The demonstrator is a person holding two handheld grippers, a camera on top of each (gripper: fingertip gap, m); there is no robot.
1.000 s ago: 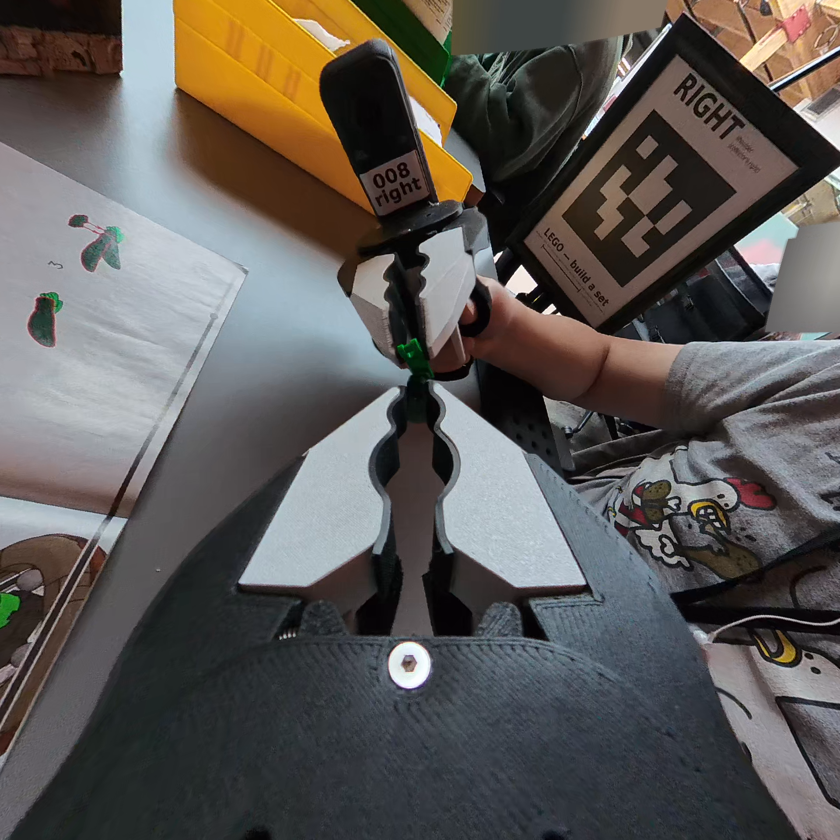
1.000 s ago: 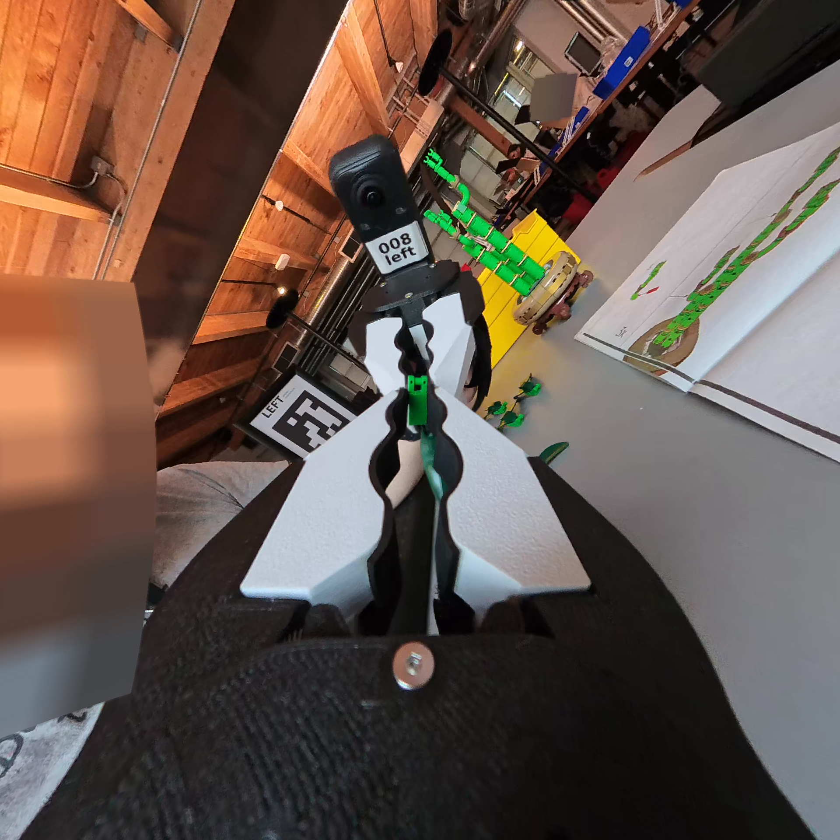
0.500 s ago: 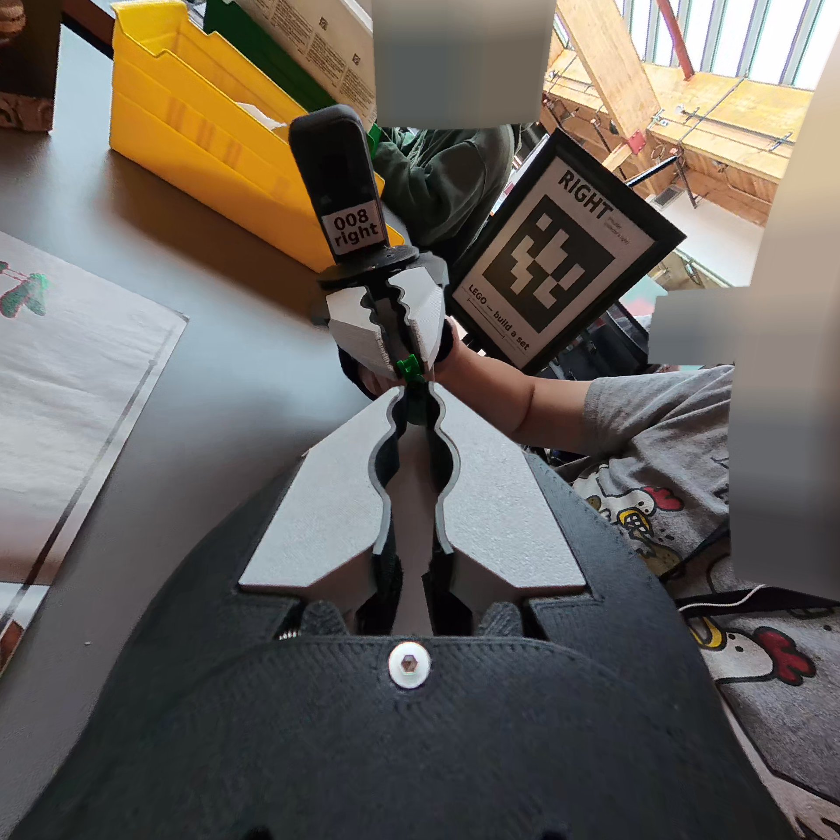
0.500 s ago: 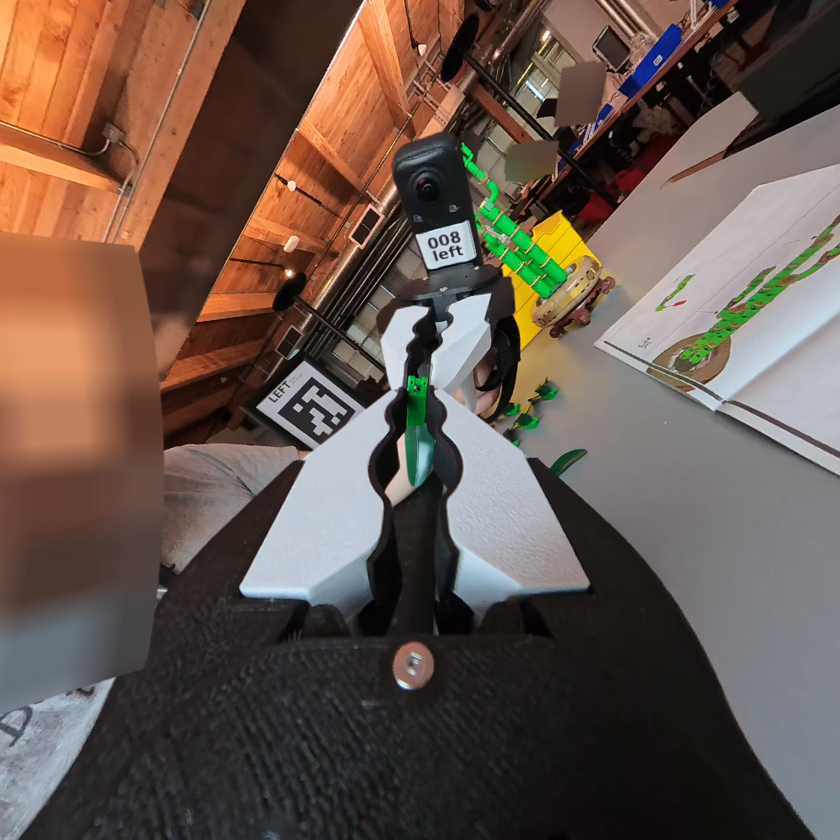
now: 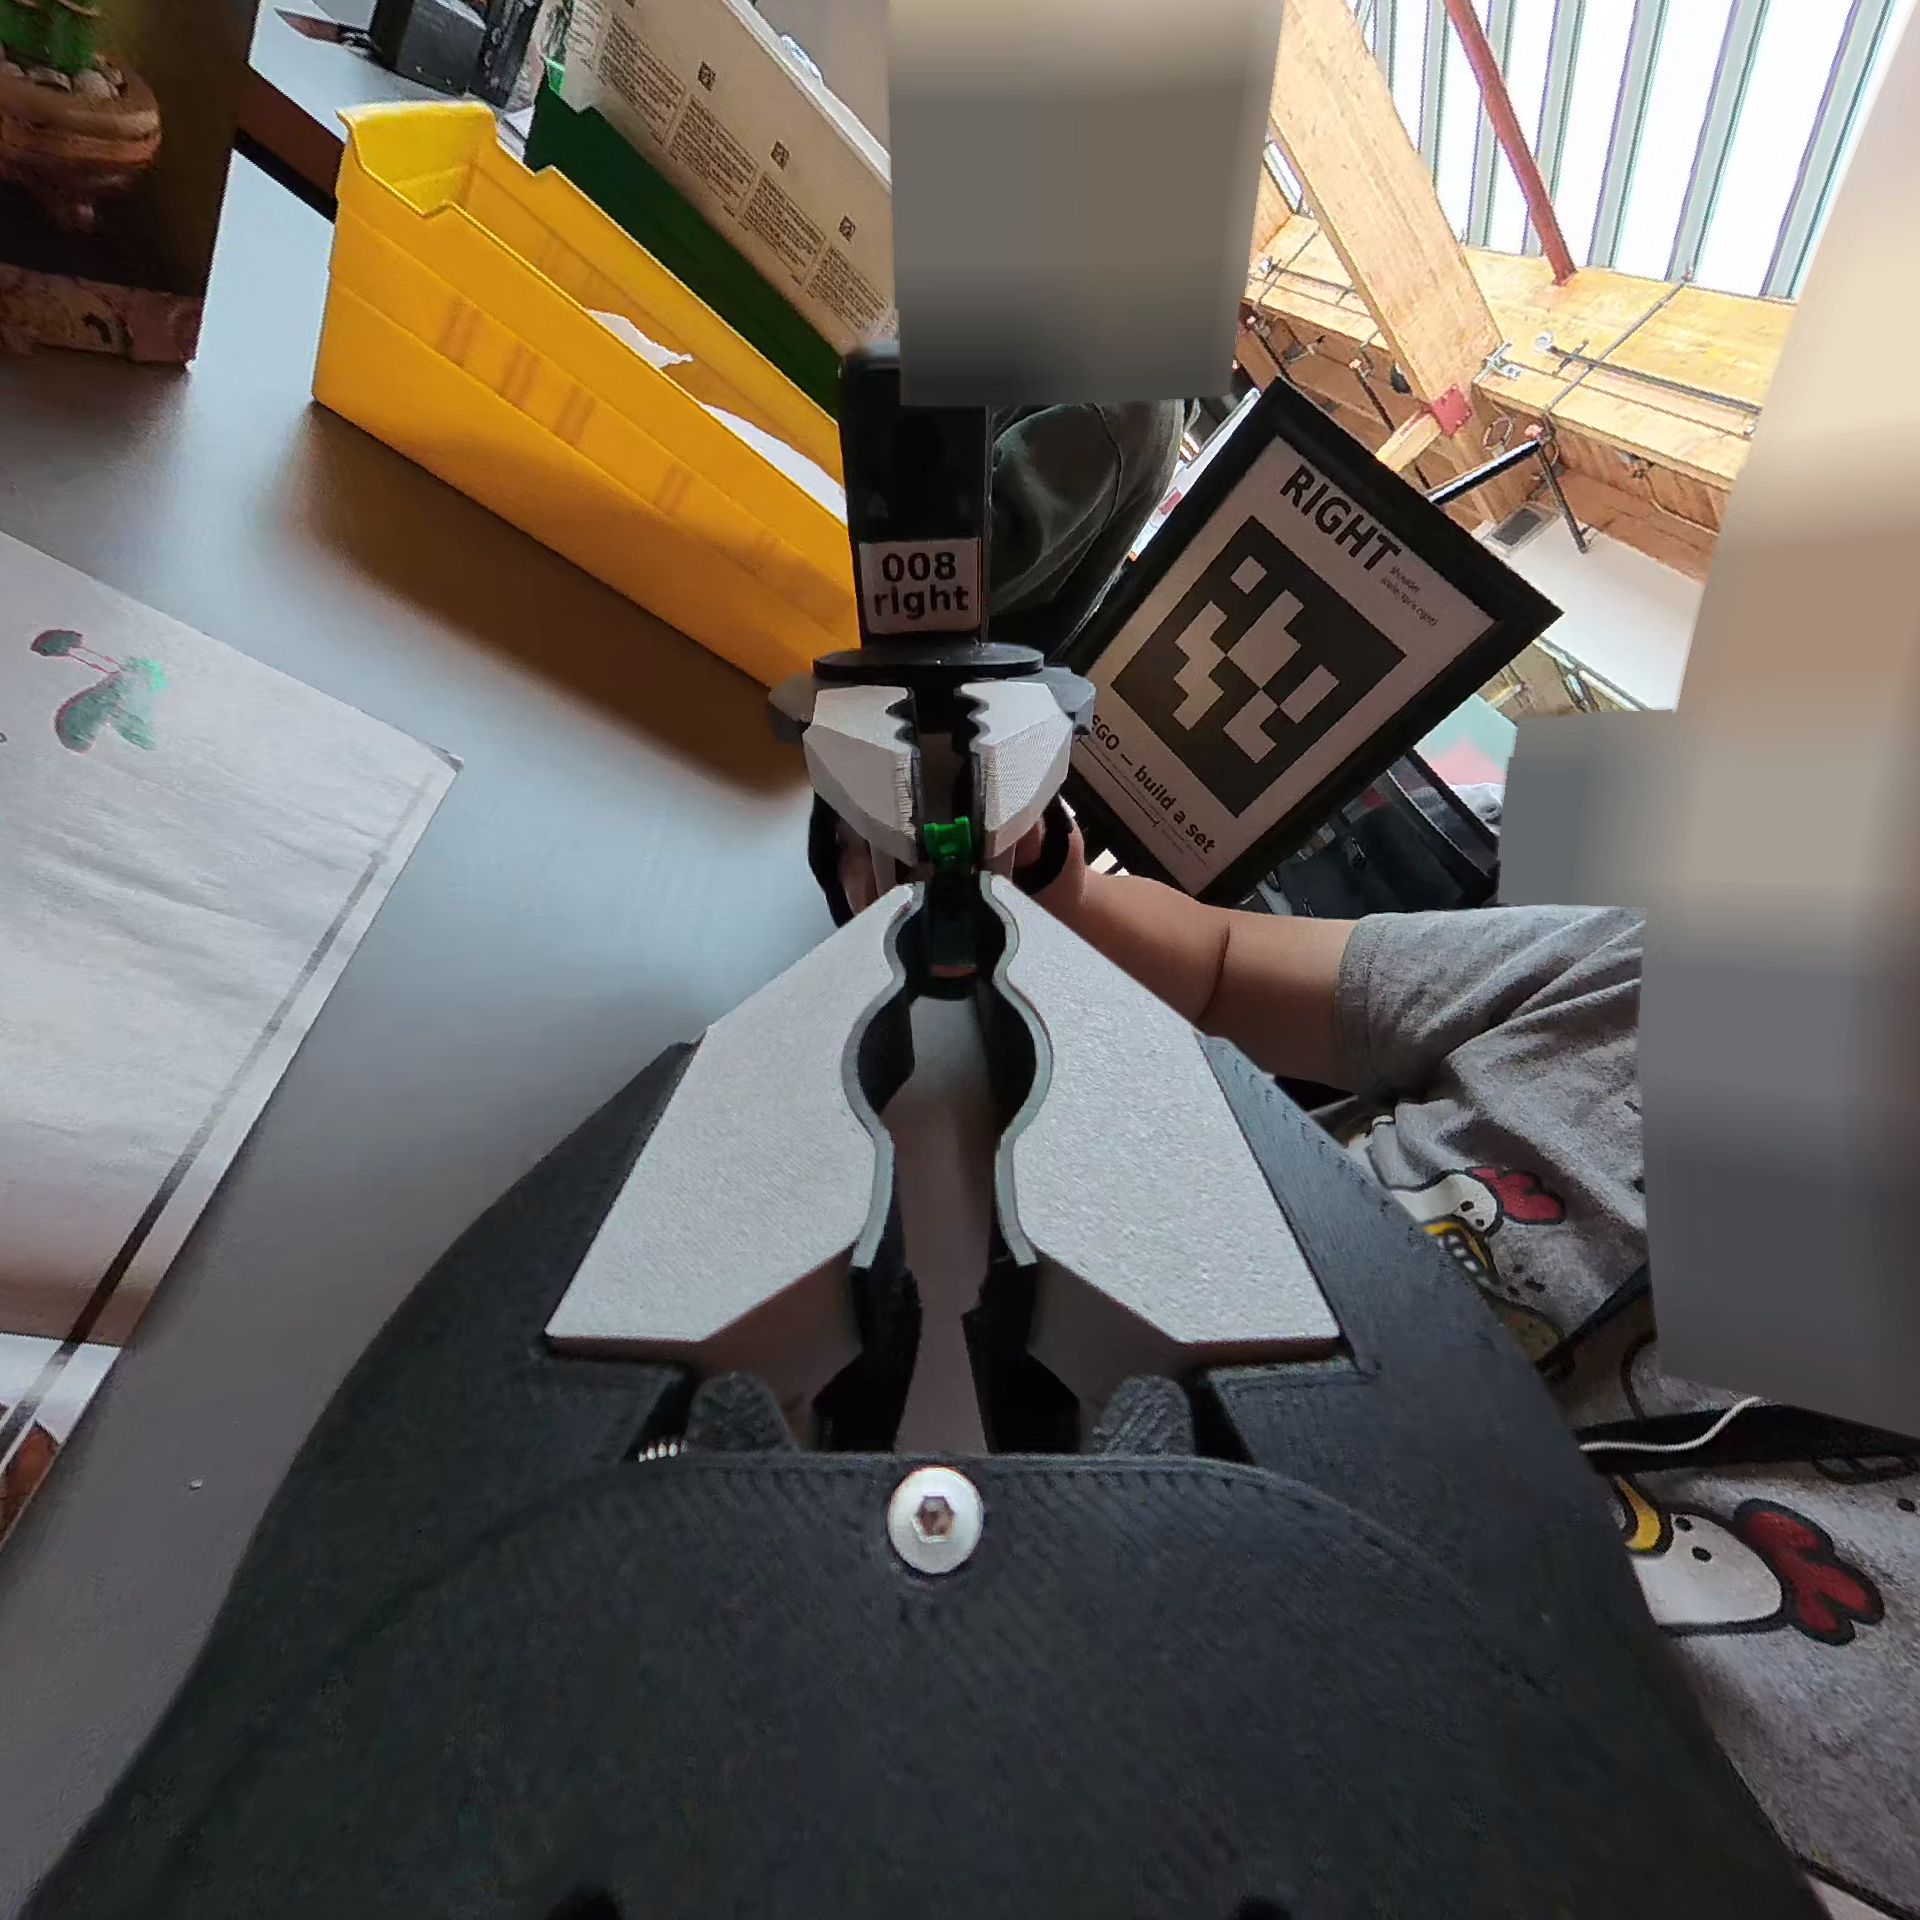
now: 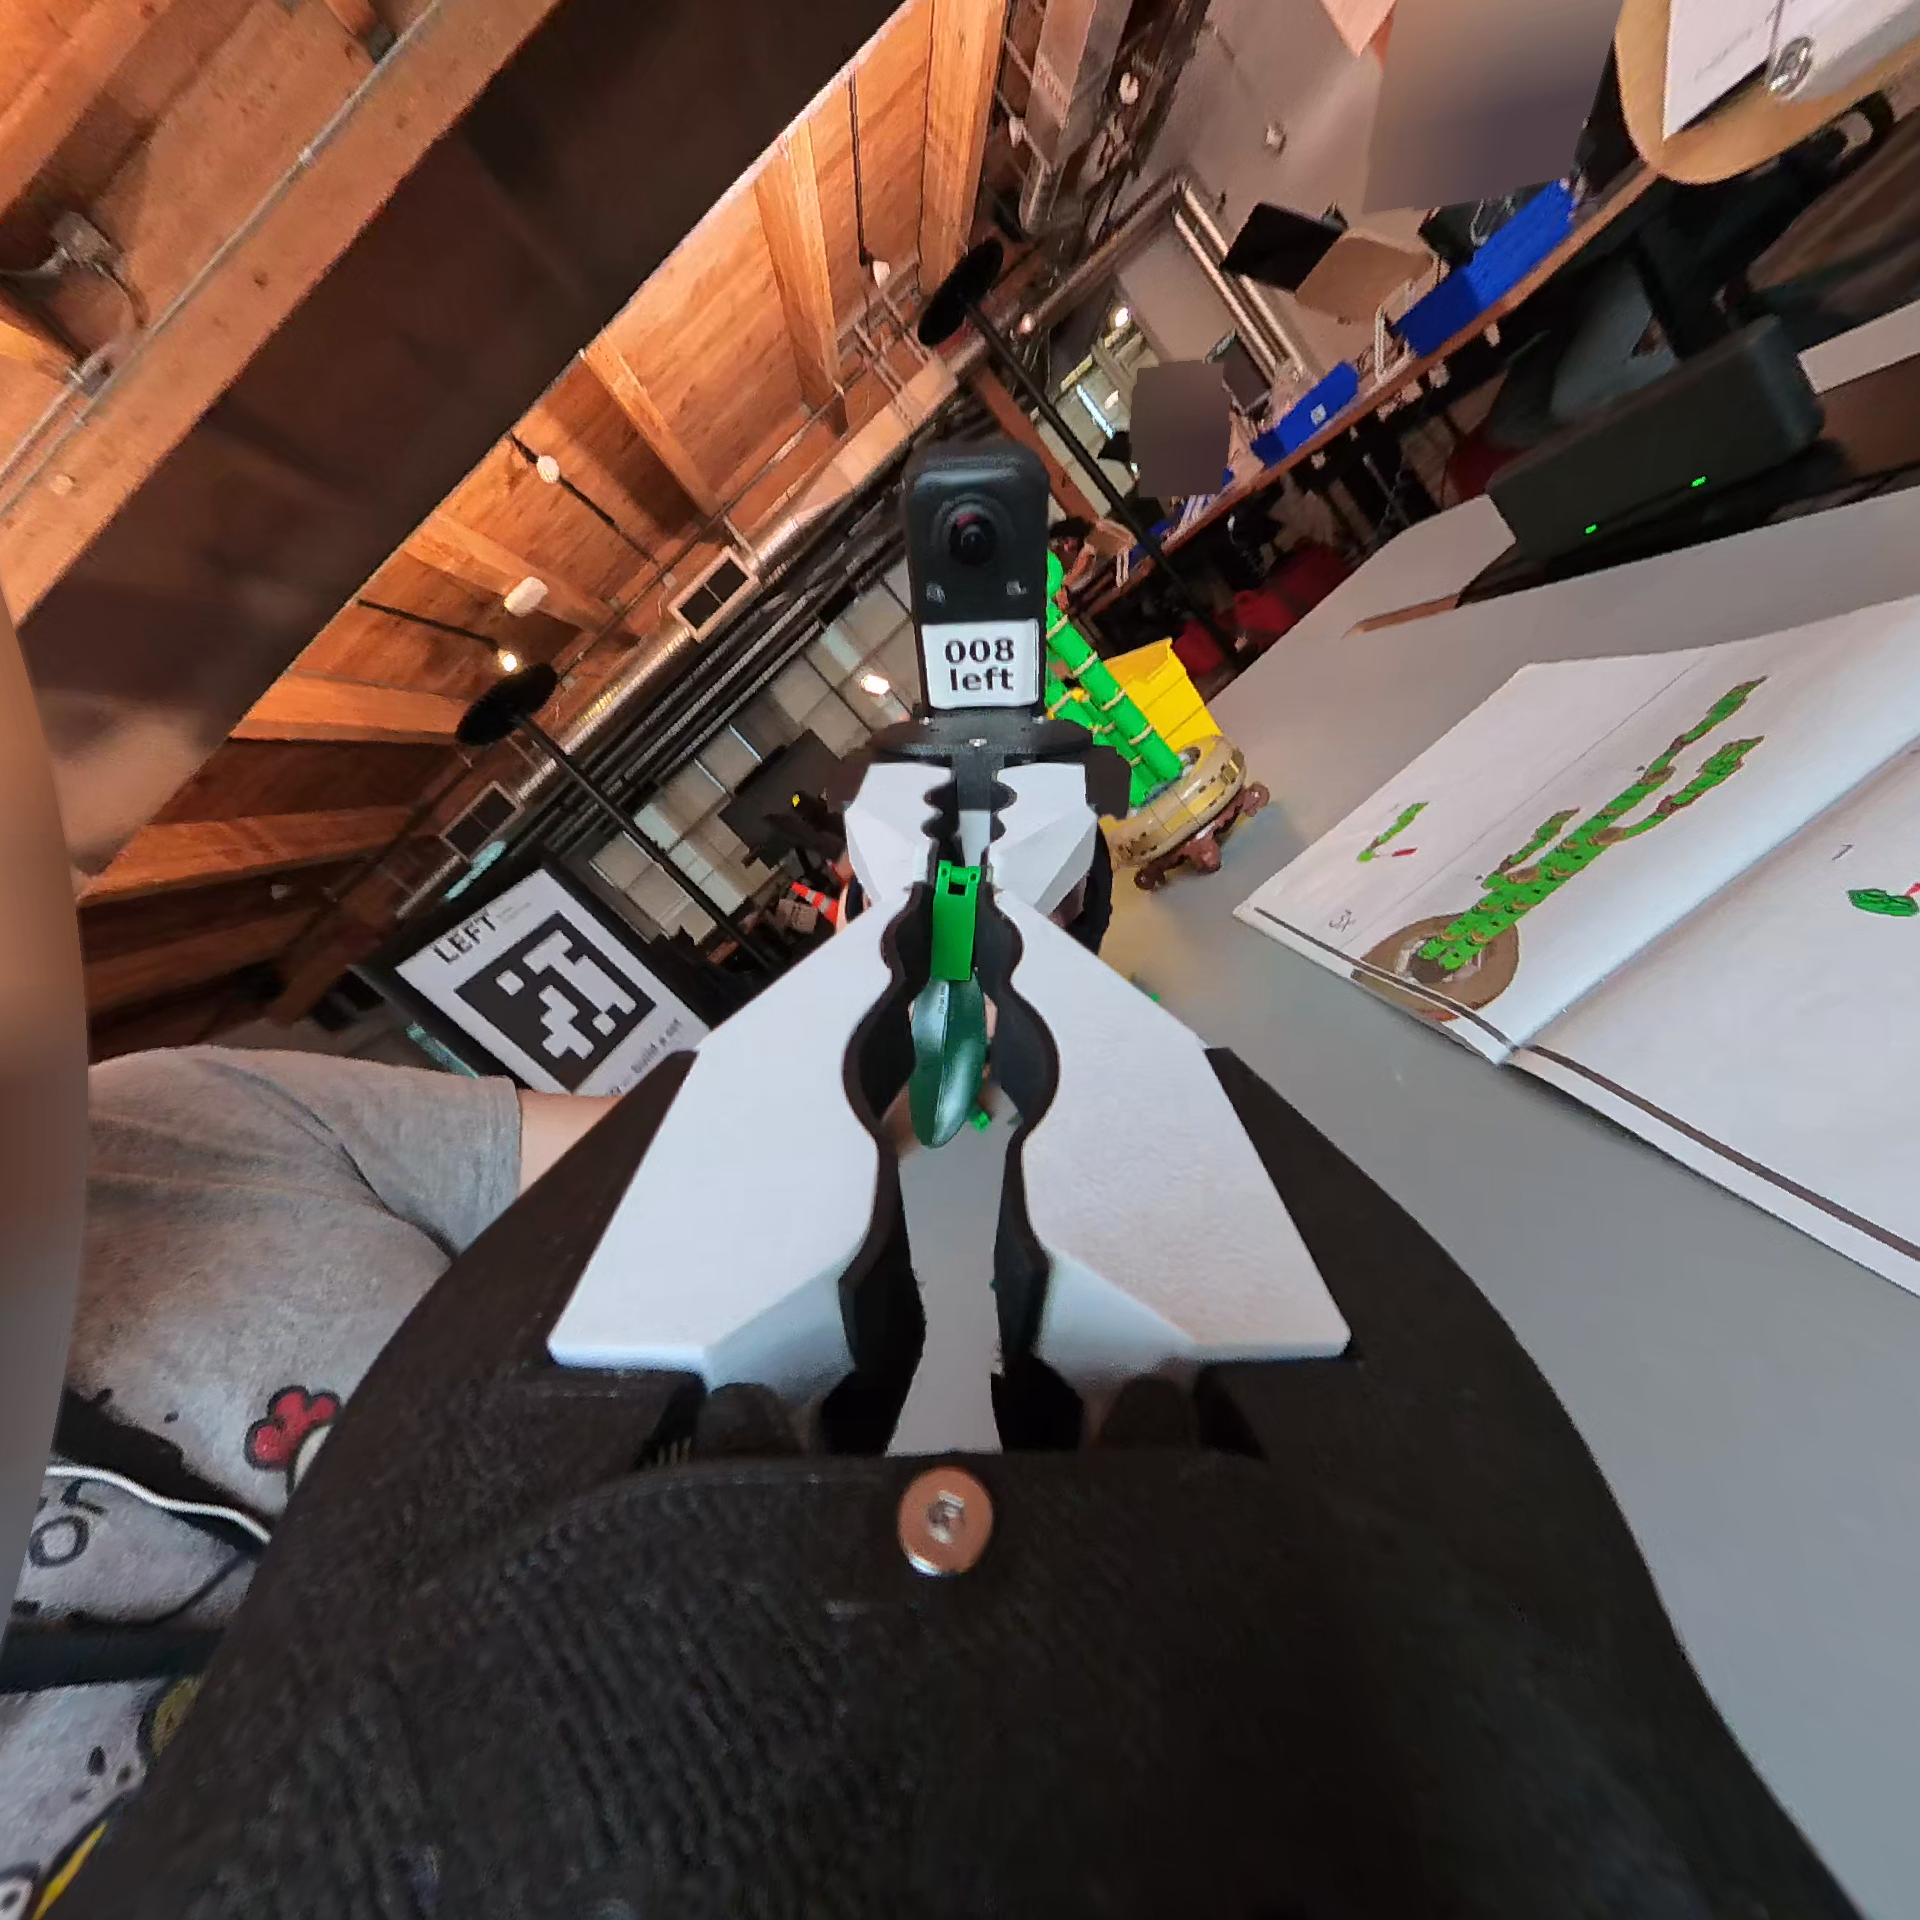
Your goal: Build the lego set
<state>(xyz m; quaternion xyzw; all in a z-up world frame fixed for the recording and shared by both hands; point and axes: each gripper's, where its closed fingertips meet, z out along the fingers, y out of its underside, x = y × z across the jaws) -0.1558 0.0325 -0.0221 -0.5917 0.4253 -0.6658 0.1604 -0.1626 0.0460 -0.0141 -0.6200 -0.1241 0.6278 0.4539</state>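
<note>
My two grippers meet tip to tip above the table edge. In the right wrist view my right gripper [image 6: 951, 914] is shut on a green lego leaf piece [image 6: 948, 1039]: a bright green clip at the fingertips and a dark green leaf hanging back between the fingers. The left gripper [image 6: 971, 868] faces it and pinches the clip's far end. In the left wrist view my left gripper [image 5: 945, 914] is shut on a small dark green part [image 5: 948, 940], and the right gripper [image 5: 945, 847] holds the bright green clip [image 5: 948, 840] just beyond it.
A yellow bin [image 5: 582, 416] stands on the dark table [image 5: 582, 790]. An open instruction booklet [image 5: 156, 883] lies to the left; it also shows in the right wrist view [image 6: 1610, 935]. A green built model on a tan base [image 6: 1195, 800] stands far back. A person's arm [image 5: 1164, 956] is close. Left and right tips are no more than a few centimetres apart.
Both grippers stayed shut and tip to tip on the green pieces while tilting together. The leaf has turned, so more of its broad face shows between the right fingers.
</note>
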